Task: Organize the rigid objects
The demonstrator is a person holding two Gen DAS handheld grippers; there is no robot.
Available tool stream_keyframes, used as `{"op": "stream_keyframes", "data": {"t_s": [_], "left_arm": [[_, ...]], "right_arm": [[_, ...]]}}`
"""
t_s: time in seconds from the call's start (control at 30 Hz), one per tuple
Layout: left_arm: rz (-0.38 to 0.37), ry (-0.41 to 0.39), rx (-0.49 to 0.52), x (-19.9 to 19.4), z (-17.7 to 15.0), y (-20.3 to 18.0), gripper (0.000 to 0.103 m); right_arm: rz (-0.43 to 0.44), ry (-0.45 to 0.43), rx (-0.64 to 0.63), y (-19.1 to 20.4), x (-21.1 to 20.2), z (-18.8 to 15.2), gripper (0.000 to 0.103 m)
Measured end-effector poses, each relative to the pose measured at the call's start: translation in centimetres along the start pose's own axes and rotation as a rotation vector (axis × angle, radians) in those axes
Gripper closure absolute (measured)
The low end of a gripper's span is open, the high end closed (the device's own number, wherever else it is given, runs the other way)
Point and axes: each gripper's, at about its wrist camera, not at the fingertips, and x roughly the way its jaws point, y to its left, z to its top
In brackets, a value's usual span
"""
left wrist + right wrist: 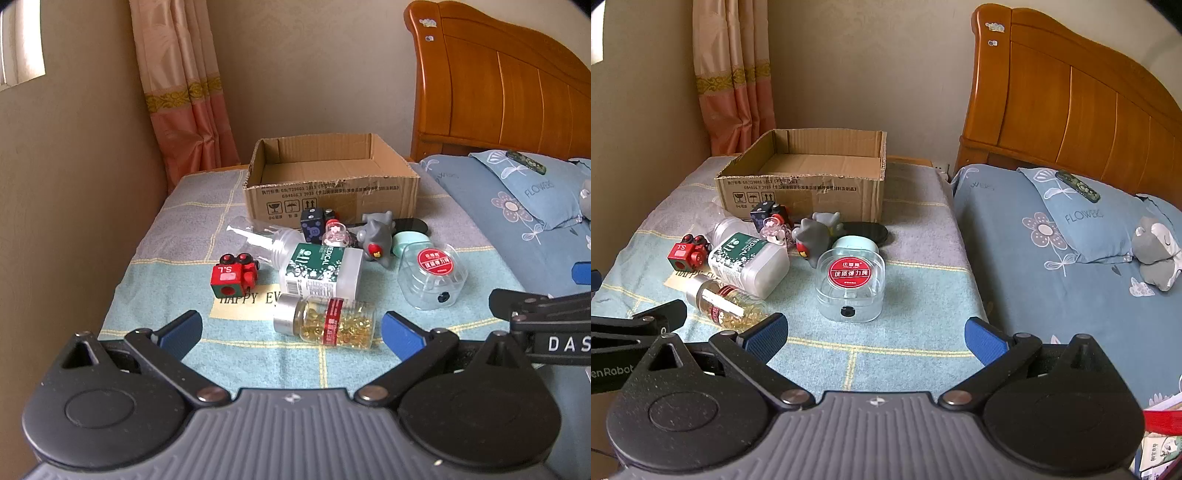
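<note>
Left wrist: capsule bottle (325,323) lying between open left tongs (291,332), untouched.

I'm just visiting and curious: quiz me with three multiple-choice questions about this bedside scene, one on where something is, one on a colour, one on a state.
1. Where does the brown cardboard box stand?
A. behind the small items
B. on the pillow
C. on the floor

2. What colour is the round label on the clear plastic case?
A. green
B. red
C. yellow

3. How is the glass bottle of yellow capsules placed?
A. upright
B. inside the box
C. lying on its side

Answers: 1 A, the box sits at the far end of the cloth, past the clutter. 2 B, the right view shows a red disc on its lid. 3 C, its silver cap points sideways along the cloth.
</note>
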Motion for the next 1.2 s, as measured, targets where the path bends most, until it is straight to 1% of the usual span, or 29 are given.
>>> {"op": "stream_keyframes", "data": {"t_s": [1.2], "left_arm": [[-0.005, -0.013, 0.001, 0.07, -0.21, -0.02, 0.001]], "right_arm": [[-0.002, -0.016, -0.005, 0.00, -0.46, 0.15, 0.000]]}}
